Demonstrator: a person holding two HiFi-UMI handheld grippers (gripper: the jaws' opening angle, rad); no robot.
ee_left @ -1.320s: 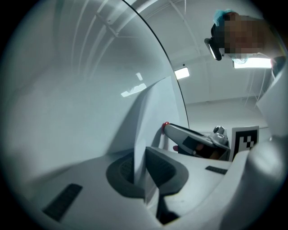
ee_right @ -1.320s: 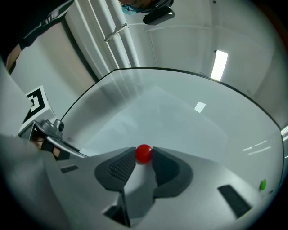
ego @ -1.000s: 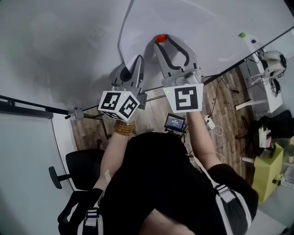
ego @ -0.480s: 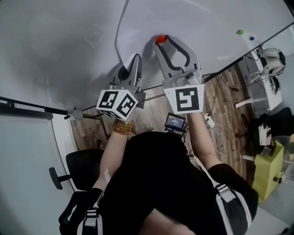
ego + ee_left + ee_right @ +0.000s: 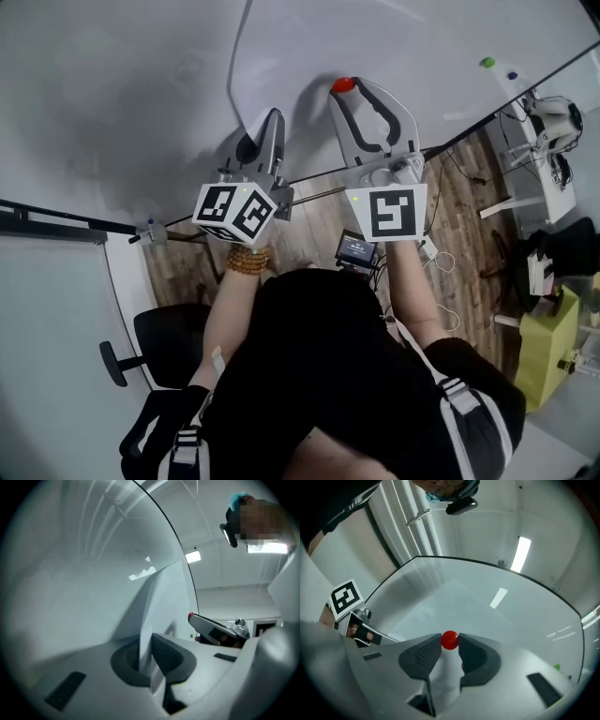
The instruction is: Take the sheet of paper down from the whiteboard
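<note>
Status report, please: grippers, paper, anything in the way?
Left gripper shut on edge of the sheet of paper. Right gripper shut on the red magnet at the whiteboard. Nothing else in the way.

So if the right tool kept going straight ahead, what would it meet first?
Most likely the whiteboard: the right tool grips the red magnet at its tips, and bare board lies straight beyond. Whether the magnet touches the board I cannot tell.

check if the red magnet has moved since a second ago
Yes. The red magnet, gripped in the right gripper's jaws, has shifted right in the head view, closer to the green magnet on the whiteboard.
</note>
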